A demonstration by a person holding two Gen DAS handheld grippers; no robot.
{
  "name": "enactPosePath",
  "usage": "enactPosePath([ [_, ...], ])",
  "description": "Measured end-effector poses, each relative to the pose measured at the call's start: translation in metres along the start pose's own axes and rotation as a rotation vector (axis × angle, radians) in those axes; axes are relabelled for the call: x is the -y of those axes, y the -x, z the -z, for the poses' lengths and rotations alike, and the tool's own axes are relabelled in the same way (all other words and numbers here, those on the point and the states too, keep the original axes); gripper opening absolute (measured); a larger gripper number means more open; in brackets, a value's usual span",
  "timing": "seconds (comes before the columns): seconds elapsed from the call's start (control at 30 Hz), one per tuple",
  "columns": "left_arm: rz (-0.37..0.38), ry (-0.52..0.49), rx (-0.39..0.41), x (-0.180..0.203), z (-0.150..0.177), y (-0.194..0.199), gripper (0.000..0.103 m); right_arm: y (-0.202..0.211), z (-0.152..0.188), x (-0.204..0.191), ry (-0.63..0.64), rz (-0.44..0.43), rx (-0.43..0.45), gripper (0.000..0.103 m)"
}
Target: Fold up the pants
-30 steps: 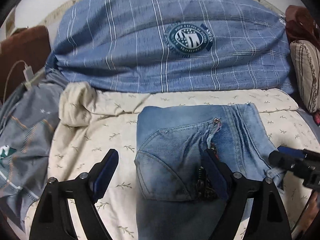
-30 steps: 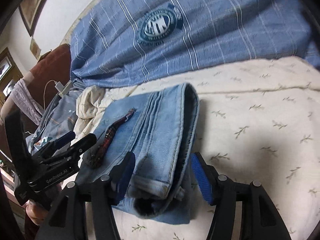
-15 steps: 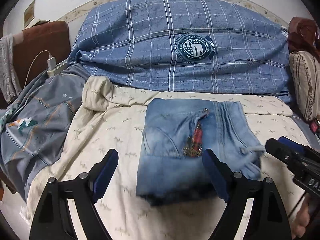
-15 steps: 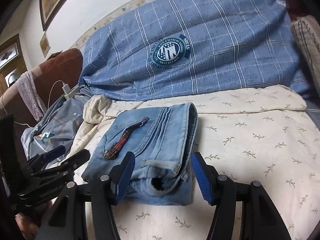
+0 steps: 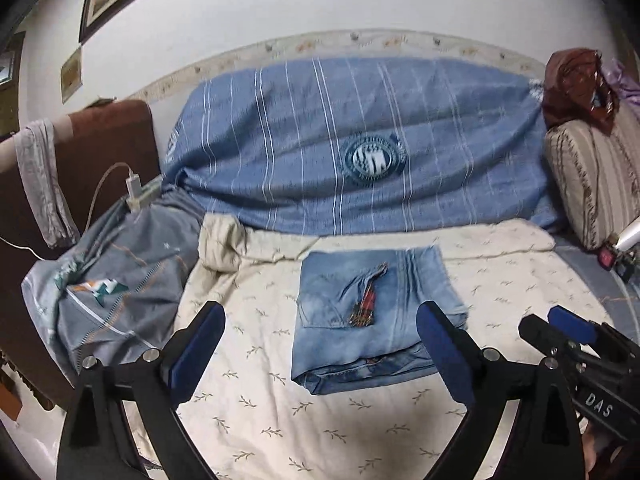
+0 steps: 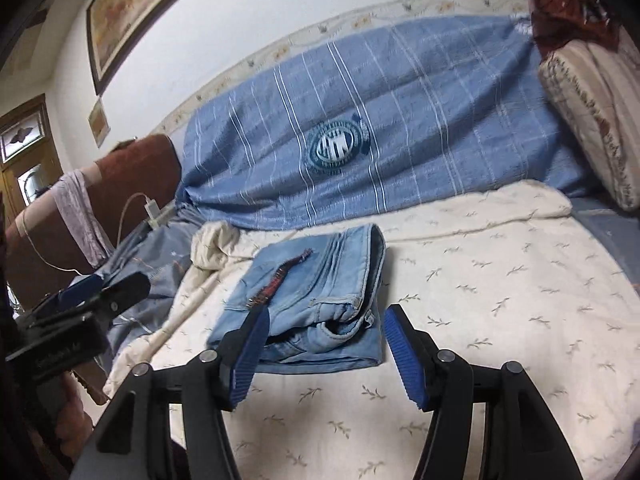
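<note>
Pants point(image 5: 372, 320) lie folded into a thick, compact light-blue denim rectangle.

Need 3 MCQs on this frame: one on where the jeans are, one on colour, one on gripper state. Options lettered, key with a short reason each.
1. Where do the folded jeans lie?
A. on the cream leaf-print sheet
B. on the striped pillow
C. draped over the brown chair

2. What colour are the pads on the left gripper?
A. red
B. blue
C. white

3. What state is the right gripper in?
A. shut on the jeans
B. shut, holding nothing
C. open, holding nothing

Key:
1. A, the jeans rest flat on the leaf-print sheet in front of the blue plaid cover.
2. B, both pads show dark blue in the left wrist view.
3. C, its fingers stand apart near the jeans' end, with no cloth clamped between them.
</note>
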State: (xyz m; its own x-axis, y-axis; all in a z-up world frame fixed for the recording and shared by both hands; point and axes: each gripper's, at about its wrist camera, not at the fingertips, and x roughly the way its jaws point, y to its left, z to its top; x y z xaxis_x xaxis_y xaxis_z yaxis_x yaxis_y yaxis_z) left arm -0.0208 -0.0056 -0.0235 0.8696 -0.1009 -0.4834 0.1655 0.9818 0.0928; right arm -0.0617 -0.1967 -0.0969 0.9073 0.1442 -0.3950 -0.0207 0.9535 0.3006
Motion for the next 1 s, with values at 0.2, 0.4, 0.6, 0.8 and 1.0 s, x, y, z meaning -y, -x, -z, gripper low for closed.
enactPosePath([
  [0.2, 0.008, 0.010, 0.067, -0.006, -0.008, 0.039, 0.100, 0.044, -0.009, -0.021, 0.045, -0.002, 0.076, 0.065],
  [0.4, -0.017, 0.030, 0.117, -0.017, -0.013, 0.067, 0.103, 0.077, -0.020, -0.050, 0.084, -0.015, 0.160, 0.068],
  [0.6, -0.045, 0.063, 0.097, -0.031, -0.015, 0.070, 0.103, 0.086, -0.021, -0.073, 0.137, 0.012, 0.175, 0.070],
  [0.8, -0.070, 0.105, 0.065, -0.049, -0.011, 0.057, 0.103, 0.074, -0.016, -0.081, 0.158, 0.003, 0.144, 0.070],
  [1.0, -0.091, 0.141, 0.048, -0.063, -0.007, 0.046, 0.103, 0.061, -0.011, -0.081, 0.175, 0.012, 0.116, 0.070],
])
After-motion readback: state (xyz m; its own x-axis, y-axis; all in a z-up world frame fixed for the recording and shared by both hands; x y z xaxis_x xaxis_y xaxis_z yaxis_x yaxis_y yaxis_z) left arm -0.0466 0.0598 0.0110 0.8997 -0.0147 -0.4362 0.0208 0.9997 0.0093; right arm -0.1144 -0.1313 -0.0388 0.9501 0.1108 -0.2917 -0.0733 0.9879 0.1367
